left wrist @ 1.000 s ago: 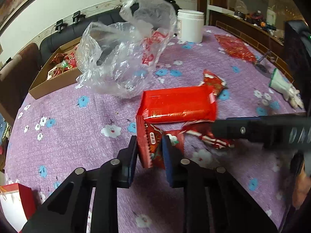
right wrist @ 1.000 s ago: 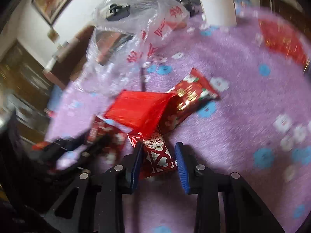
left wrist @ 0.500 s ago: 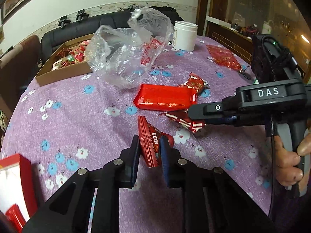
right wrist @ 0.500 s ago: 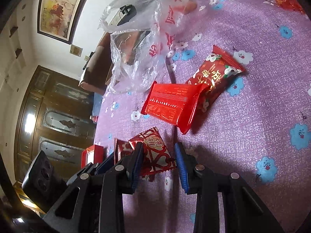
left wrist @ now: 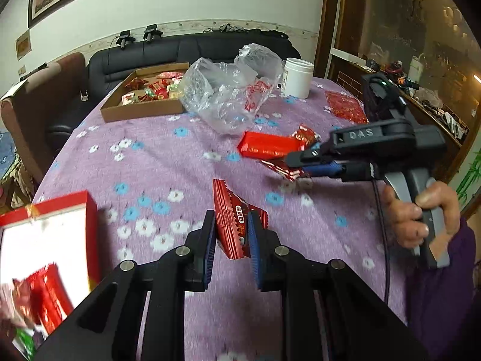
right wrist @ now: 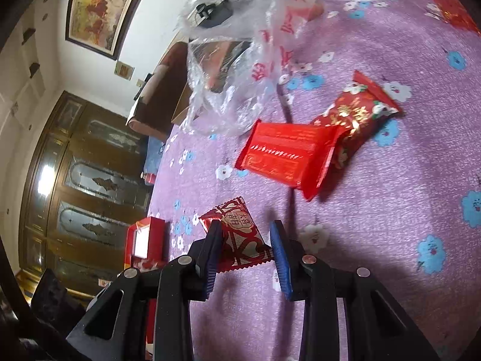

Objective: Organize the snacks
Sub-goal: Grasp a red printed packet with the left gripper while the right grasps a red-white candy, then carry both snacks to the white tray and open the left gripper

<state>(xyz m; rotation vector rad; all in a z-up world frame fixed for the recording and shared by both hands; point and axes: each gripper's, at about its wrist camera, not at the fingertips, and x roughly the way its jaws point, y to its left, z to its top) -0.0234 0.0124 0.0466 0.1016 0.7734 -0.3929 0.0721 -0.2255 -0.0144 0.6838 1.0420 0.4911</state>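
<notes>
The left gripper (left wrist: 231,234) is clamped tight on a small red snack packet (left wrist: 233,219), gripped on edge, so most of its print cannot be read. It is lifted clear of the purple flowered tablecloth (left wrist: 168,162). At the lower left a red gift box (left wrist: 60,228) with a white inside is blurred and cut off by the frame; more red wrappers lie in it, hard to tell apart.

The right gripper (right wrist: 246,246) has its jaws partly closed around a flat red packet with a heart pattern (right wrist: 237,234). The left pad presses its edge; whether the right pad touches it cannot be told. In the left wrist view a hand (left wrist: 421,210) holds this gripper's handle, and the packet shows only as a blurred red strip.

Further off lie a long red bar packet (right wrist: 285,156) overlapping a red flowered pouch (right wrist: 357,114), beside a crumpled clear plastic bag (left wrist: 231,90). Behind stand a cardboard tray of sweets (left wrist: 141,111) and a white jar (left wrist: 297,78).
</notes>
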